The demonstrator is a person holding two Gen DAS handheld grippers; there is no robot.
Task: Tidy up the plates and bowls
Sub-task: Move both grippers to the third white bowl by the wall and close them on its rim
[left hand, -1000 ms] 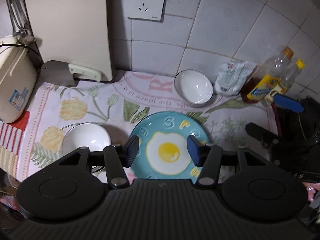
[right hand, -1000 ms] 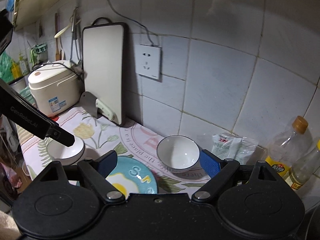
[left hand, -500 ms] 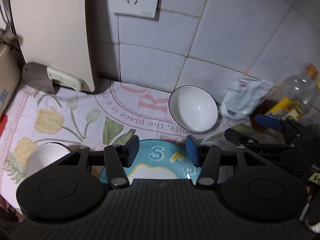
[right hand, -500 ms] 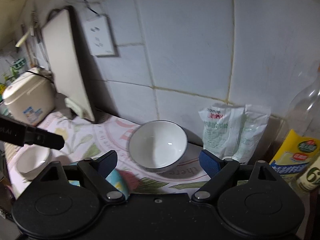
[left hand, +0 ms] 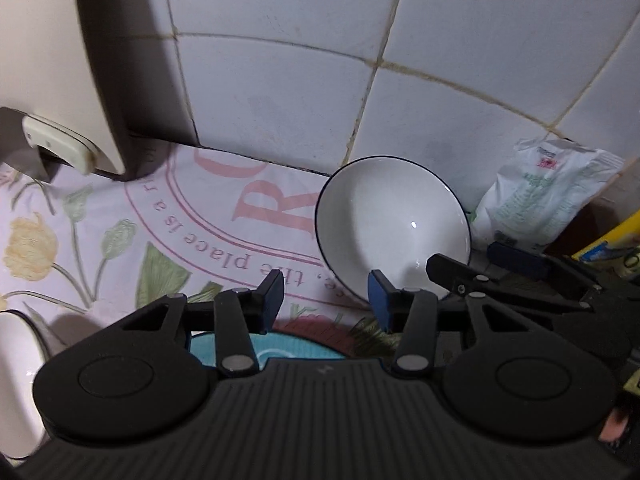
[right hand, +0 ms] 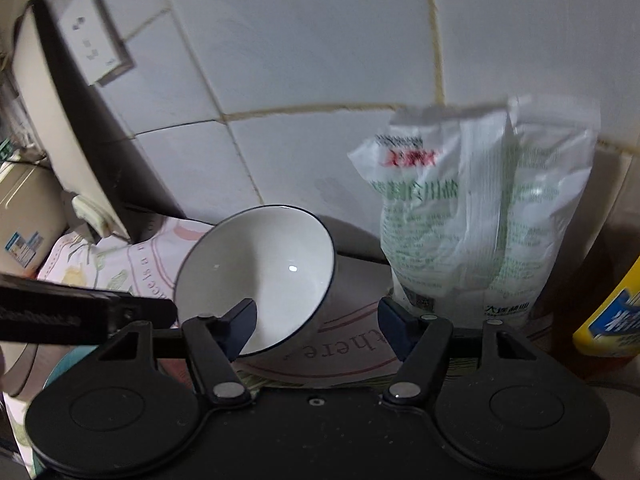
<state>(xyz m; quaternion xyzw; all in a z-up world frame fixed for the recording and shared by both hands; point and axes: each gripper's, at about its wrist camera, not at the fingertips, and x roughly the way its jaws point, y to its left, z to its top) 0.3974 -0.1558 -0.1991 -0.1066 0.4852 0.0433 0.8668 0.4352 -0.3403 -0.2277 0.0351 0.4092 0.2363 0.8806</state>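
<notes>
**Both grippers at the rimmed bowl**

The right gripper (right hand: 314, 326) has its jaws spread, the left jaw inside the dark-rimmed bowl (right hand: 260, 268), its near wall between them. The left gripper (left hand: 326, 290), jaws spread, has this bowl (left hand: 394, 226) at 1 o'clock. Two bowls: a second (left hand: 16, 384) at 8 o'clock. One blue plate (left hand: 276, 350). The cloth (left hand: 100, 216) reads "the place".
</notes>
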